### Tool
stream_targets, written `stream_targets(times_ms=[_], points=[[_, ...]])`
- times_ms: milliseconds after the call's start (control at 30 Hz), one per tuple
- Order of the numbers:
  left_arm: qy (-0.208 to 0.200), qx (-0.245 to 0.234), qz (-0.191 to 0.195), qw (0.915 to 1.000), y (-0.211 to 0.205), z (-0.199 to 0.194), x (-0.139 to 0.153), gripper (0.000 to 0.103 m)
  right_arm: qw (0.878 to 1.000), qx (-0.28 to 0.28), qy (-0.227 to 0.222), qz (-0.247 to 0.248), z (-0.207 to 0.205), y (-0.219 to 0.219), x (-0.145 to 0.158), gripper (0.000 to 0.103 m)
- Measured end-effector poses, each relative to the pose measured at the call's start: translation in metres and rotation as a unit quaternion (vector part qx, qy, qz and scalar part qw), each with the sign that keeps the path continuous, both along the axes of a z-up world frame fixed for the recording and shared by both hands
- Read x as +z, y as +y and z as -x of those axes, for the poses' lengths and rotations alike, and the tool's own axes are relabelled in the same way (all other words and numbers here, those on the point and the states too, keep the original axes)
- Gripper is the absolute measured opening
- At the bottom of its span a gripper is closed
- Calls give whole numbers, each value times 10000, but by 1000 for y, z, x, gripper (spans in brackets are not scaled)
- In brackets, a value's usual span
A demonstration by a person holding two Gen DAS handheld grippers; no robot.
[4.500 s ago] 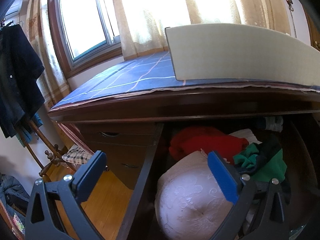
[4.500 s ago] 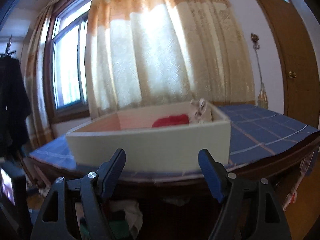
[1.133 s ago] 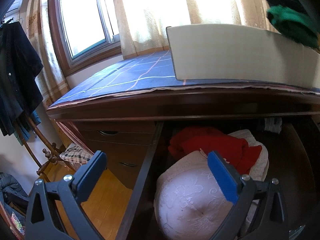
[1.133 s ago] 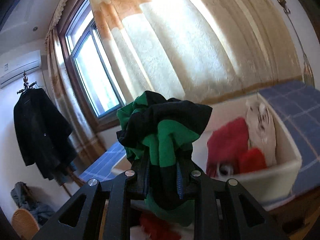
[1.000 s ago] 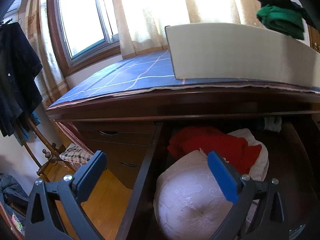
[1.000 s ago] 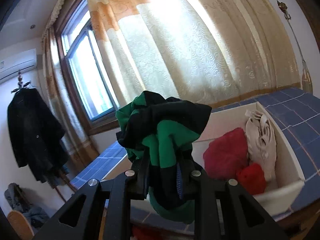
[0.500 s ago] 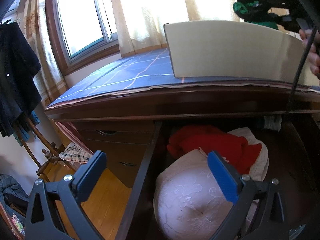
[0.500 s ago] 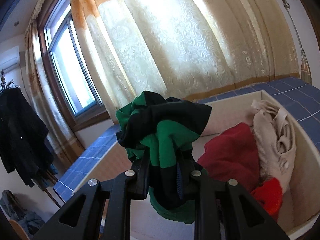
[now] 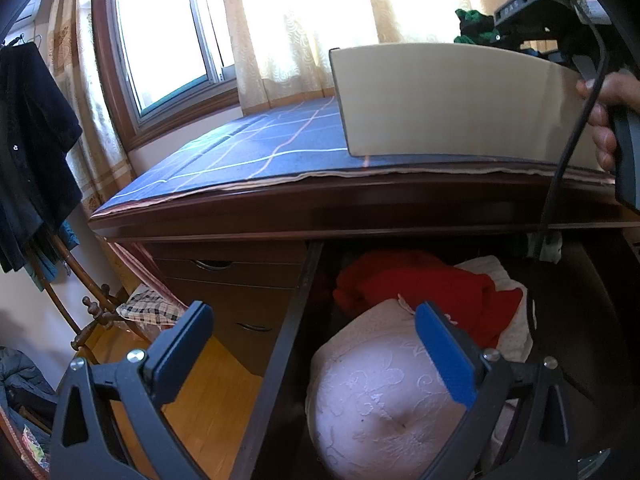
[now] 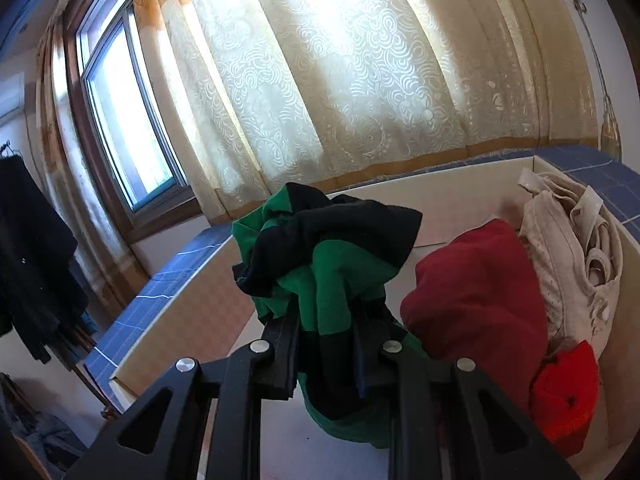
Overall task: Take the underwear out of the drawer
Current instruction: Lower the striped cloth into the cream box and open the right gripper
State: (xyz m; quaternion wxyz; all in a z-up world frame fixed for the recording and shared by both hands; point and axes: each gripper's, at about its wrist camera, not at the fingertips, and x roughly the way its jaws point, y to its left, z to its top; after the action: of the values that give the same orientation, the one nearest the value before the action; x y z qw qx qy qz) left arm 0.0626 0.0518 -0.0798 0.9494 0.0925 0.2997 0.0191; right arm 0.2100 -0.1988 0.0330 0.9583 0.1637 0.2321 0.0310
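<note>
Black fingers (image 10: 280, 344) of the right gripper (image 10: 326, 354) are pinching a crumpled bundle of green-and-black underwear (image 10: 324, 264), soft knit cloth bunching above the jaws and hanging below them, over the inside of a cream box (image 10: 192, 312). Only the right wrist view is showing what is lying in that box: a dark red garment (image 10: 476, 300), a bright red piece (image 10: 568, 392) and a pale beige one (image 10: 572, 252) with straps. From the left wrist view the box (image 9: 444, 100) is showing just its smooth outer wall, standing on a blue checked cloth (image 9: 256, 152) over the dark wooden desk.

Blue-padded fingers (image 9: 444, 352) of the left gripper (image 9: 312, 344) are standing wide apart with nothing between them, hovering over the open drawer (image 9: 280, 360). Only this view is showing the drawer's contents: a rounded white embroidered piece (image 9: 380, 396) nearest, a red garment (image 9: 420, 284) behind it. Farther up, a hand (image 9: 608, 116) is gripping the right tool's handle, green cloth (image 9: 476, 24) peeking above the box against patterned cream curtains (image 10: 320, 72).
</note>
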Motion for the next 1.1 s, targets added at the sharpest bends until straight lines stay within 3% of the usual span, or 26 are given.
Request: stream_targets(times_ms=[567, 600, 667, 733, 767, 900, 1100], points=[[-9, 5, -2, 10000, 1, 1, -1, 103, 9987, 75, 445, 225, -11, 9, -6, 27], [-9, 7, 0, 10000, 1, 1, -1, 103, 9985, 81, 468, 259, -11, 10, -6, 31], [-13, 9, 1, 10000, 1, 1, 0, 103, 9977, 85, 455, 492, -11, 17, -6, 50], [-14, 9, -2, 10000, 0, 1, -1, 103, 9974, 8, 298, 658, -7, 21, -5, 98], [-12, 10, -1, 10000, 1, 1, 0, 103, 9969, -58, 154, 765, -4, 24, -6, 102], [-9, 7, 3, 10000, 1, 1, -1, 103, 9920, -178, -345, 1205, 6, 33, -7, 102], [-6, 8, 2, 10000, 0, 1, -1, 103, 9905, -245, -396, 1293, 5, 35, -5, 102]])
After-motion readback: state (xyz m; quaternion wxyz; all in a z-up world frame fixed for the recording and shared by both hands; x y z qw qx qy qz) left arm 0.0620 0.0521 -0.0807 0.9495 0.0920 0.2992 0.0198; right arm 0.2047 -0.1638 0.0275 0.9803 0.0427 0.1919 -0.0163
